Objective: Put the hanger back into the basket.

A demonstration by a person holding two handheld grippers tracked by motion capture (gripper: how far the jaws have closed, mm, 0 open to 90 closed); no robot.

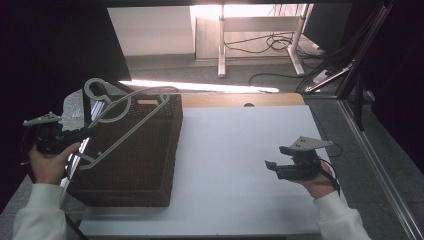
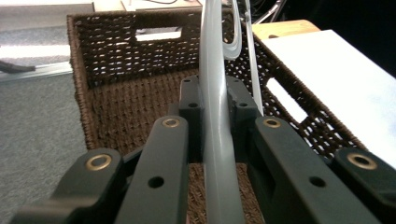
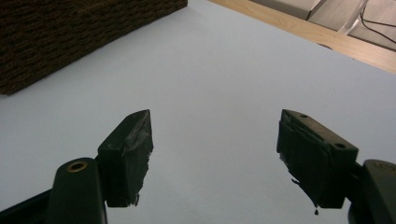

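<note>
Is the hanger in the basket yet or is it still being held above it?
Held above it. The left tongs are shut on the grey hanger, which slants over the brown wicker basket, hook raised past the rim.

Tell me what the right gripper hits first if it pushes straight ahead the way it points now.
Probably the white tabletop: the right gripper, jaws open and empty, tilts down toward it, and the wicker basket lies off to one side.

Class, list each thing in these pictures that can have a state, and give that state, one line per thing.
Left gripper: shut on the hanger.
Hanger: held over the basket, tilted, hook end high.
Basket: on the table, upright; the part of its floor in view is bare.
Right gripper: open, nothing between its jaws, above the white table.
</note>
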